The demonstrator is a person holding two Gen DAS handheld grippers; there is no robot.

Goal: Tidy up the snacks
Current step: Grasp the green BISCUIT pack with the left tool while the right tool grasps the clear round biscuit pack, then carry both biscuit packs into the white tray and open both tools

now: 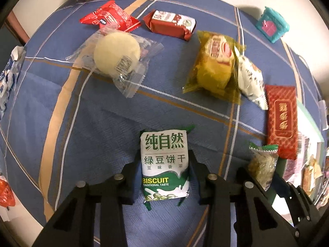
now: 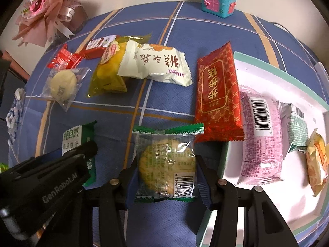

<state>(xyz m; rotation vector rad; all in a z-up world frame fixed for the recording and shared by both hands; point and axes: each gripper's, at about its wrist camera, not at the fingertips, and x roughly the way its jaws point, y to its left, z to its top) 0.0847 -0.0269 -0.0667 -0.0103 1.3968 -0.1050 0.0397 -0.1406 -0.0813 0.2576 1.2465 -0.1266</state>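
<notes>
My left gripper [image 1: 164, 164] is shut on a white and green mung bean biscuit pack [image 1: 164, 164], held over the blue plaid cloth. It also shows in the right wrist view [image 2: 71, 142], with the left gripper [image 2: 82, 154] around it. My right gripper [image 2: 165, 164] is shut on a clear green-edged cracker pack [image 2: 166, 162], which also shows in the left wrist view [image 1: 262, 164]. To the right lies a white box [image 2: 267, 76] with a teal rim, holding a pink pack [image 2: 261, 140], a grey-green pack [image 2: 296, 127] and an orange pack [image 2: 316, 164].
On the cloth lie a long red pack [image 2: 218, 96], a white pack [image 2: 156, 65], a yellow cake pack [image 2: 109, 72], a clear round pastry pack [image 2: 62, 84] and two small red packs [image 2: 63, 58]. A teal toy box [image 2: 219, 0] and pink bouquet [image 2: 47, 10] stand behind.
</notes>
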